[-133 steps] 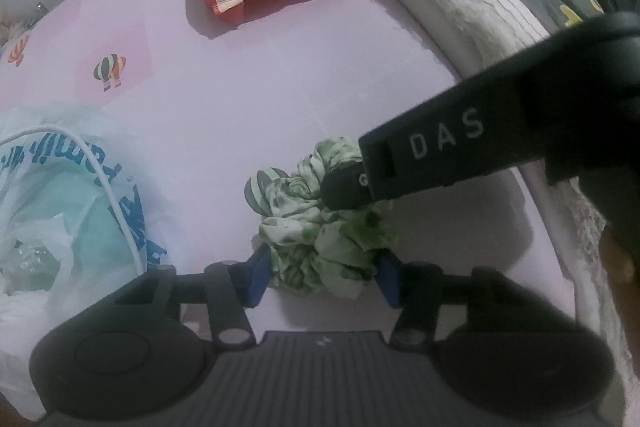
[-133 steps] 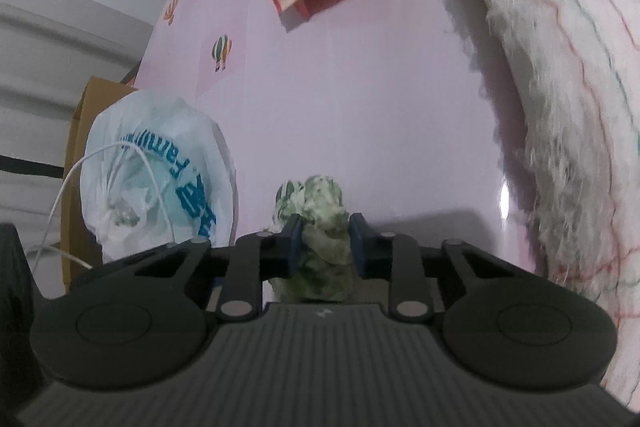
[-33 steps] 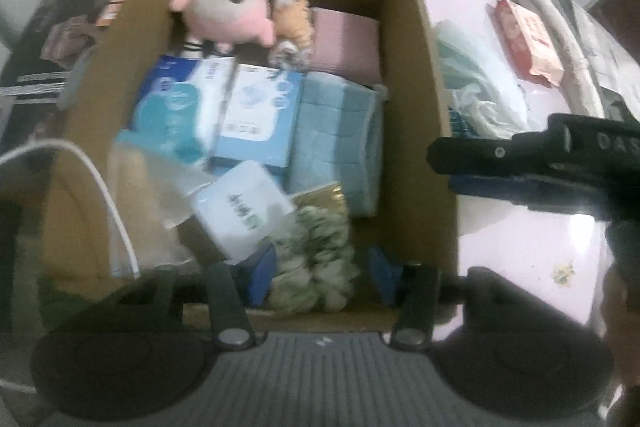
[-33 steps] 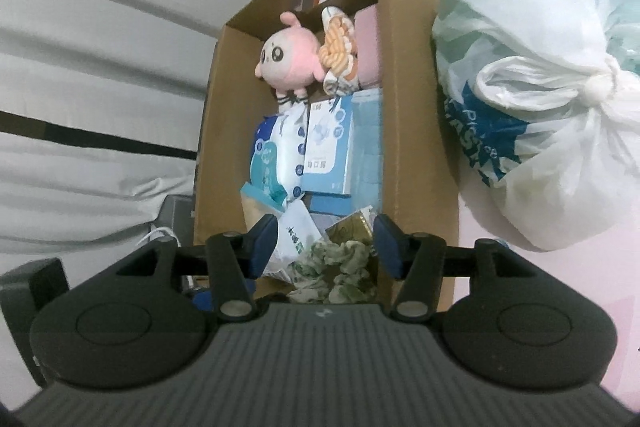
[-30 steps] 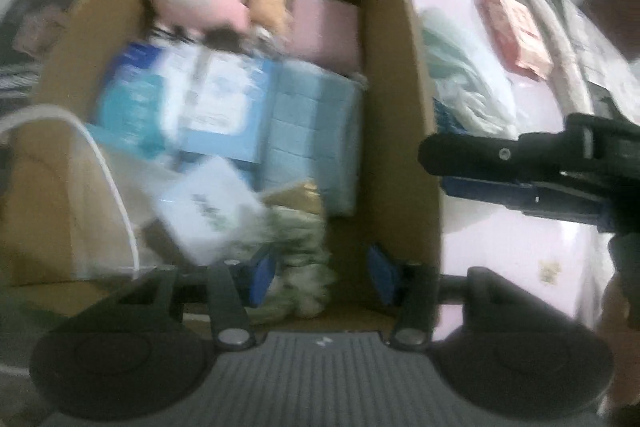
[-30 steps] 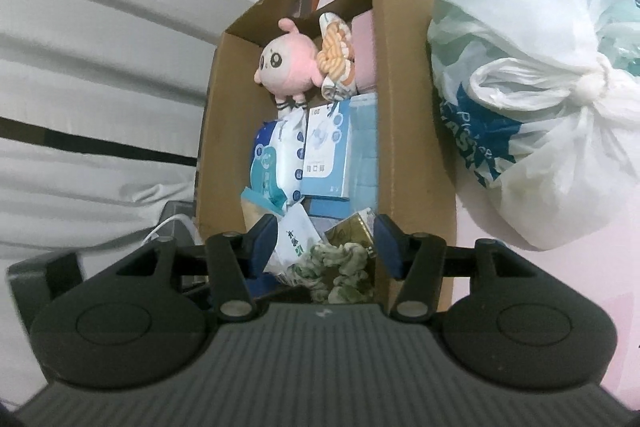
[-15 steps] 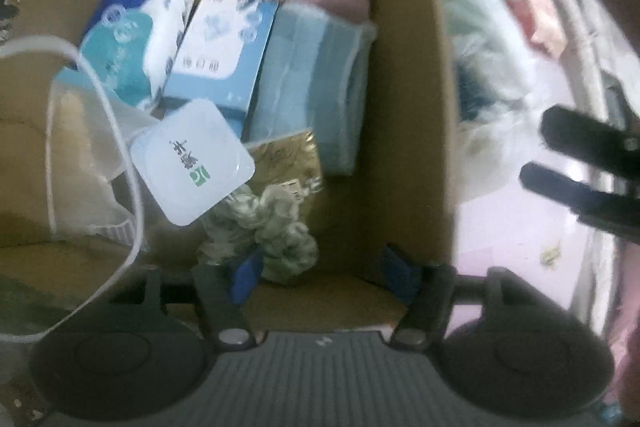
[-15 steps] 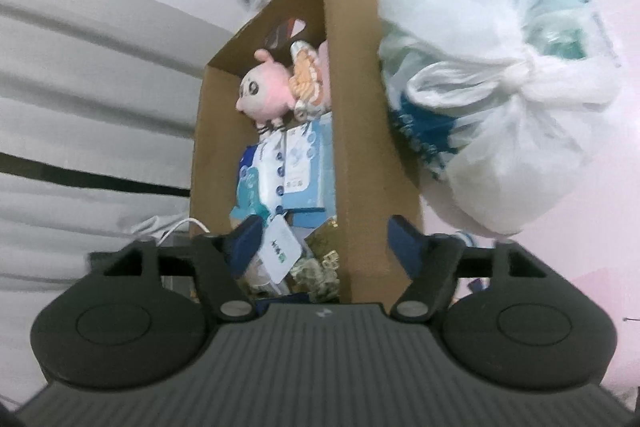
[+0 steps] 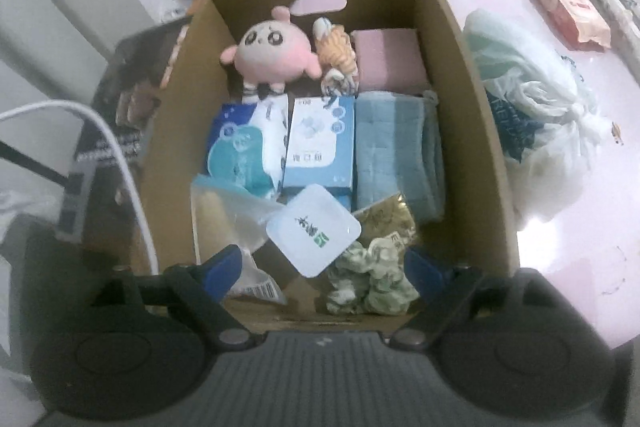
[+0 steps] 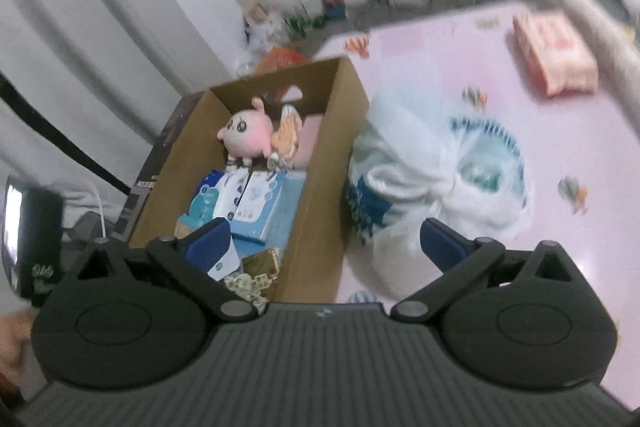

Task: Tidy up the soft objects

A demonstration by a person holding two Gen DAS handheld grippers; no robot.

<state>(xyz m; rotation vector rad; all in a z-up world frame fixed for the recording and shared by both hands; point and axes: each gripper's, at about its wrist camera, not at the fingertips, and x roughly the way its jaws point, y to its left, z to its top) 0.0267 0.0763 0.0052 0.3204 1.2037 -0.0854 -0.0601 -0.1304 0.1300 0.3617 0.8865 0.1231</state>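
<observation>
From the left wrist camera, the left gripper [image 9: 326, 269] hangs above the near end of an open cardboard box [image 9: 486, 131], its blue-padded jaws spread wide and holding nothing. The green floral scrunchie [image 9: 370, 283] lies loose on the box floor at the near end, between the two fingertips but touching neither, just beside a gold packet [image 9: 390, 221] and partly under the corner of a white square packet [image 9: 313, 235]. Further in lie a folded blue towel [image 9: 394, 155], a blue tissue box [image 9: 320, 147] and a wet-wipe pack [image 9: 244, 151] side by side, and at the far end a pink plush toy [image 9: 270, 53], an orange striped plush [image 9: 336, 55] and a folded pink cloth [image 9: 390, 61]. A clear plastic bag [image 9: 224, 223] sits in the near left corner. Outside the box to the right, a knotted white plastic bag [image 9: 536, 115] rests on the pink mat [image 9: 592, 211], with a red wipes packet [image 9: 568, 11] further off. From the right wrist camera, which is blurred, the right gripper [image 10: 324, 245] is also spread wide and empty, held higher and straddling the box's right wall [image 10: 320, 195]. The scrunchie [image 10: 248, 285] shows only as a pale green patch at the near end of the box, just above the gripper body. The white bag [image 10: 440, 183] sits against the outside of the box wall on the pink mat [image 10: 580, 131], and the red packet [image 10: 554, 55] lies well apart toward the far right.
</observation>
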